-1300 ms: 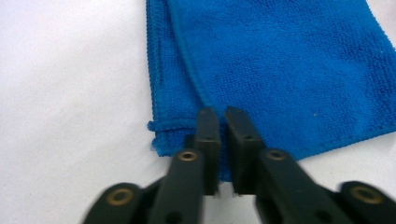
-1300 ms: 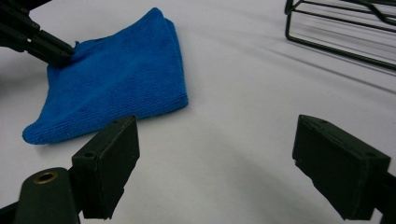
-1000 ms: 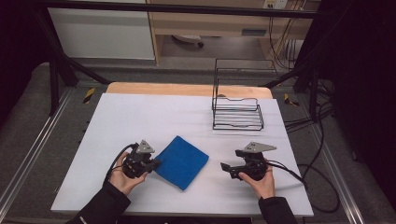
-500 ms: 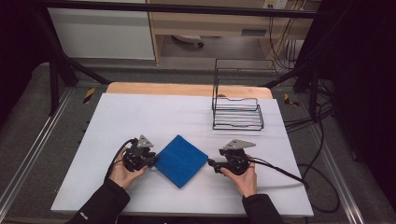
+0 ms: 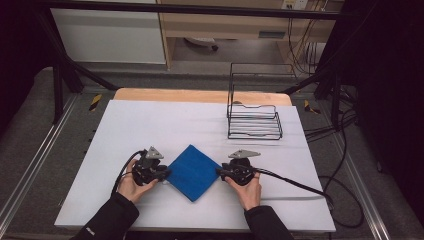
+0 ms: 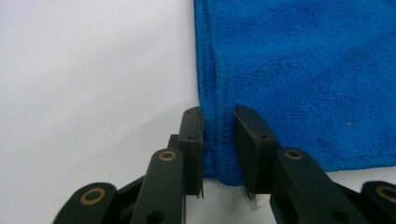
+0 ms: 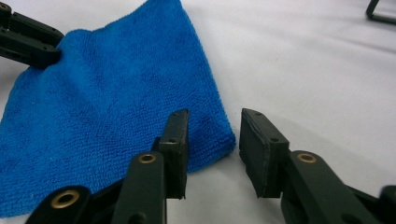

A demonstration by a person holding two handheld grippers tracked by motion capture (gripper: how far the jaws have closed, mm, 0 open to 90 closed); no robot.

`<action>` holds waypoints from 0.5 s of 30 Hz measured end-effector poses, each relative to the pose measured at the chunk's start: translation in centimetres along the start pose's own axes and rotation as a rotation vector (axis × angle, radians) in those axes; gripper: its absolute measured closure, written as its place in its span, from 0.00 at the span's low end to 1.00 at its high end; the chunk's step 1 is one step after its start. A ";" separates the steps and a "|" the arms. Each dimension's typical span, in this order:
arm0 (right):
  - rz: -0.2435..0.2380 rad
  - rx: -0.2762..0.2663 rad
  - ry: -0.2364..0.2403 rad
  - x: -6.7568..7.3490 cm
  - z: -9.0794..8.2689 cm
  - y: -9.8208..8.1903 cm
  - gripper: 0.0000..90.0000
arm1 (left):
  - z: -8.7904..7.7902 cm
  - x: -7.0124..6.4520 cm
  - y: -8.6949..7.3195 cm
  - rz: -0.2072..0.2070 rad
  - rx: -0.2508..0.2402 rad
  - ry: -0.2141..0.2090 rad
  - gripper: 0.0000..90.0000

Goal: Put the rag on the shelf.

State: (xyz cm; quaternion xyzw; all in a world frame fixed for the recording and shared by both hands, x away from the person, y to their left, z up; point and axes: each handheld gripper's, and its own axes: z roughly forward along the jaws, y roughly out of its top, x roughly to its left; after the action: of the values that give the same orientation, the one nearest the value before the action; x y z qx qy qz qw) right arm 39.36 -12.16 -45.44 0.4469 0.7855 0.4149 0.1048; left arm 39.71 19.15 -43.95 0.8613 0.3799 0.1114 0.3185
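Blue cloth (image 5: pixel 192 171) lies diamond-wise on the white table (image 5: pixel 150 125), opposite corners between both grippers: left gripper (image 6: pixel 218 140) and right gripper (image 7: pixel 212 149) each straddle a corner, jaws parted, not yet pinching.

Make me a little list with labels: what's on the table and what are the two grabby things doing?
surface: white table
main thing: blue cloth, folded, lying flat
left gripper: jaws astride one corner of the cloth, a slight gap showing, just been opening
right gripper: at the opposite corner, jaws apart and just been closing, corner tip between them
far right: black wire rack, empty
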 end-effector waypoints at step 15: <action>0.002 0.025 0.027 0.3 -1.4 0.8 0.95 | -0.5 -0.2 -0.2 -0.078 -0.028 -0.087 0.94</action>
State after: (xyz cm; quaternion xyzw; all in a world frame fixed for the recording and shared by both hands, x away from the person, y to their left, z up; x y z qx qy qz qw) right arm 38.94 -12.47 -43.92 0.4431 0.7917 0.4112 0.0881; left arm 39.24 19.28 -43.71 0.8454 0.3973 0.0667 0.3508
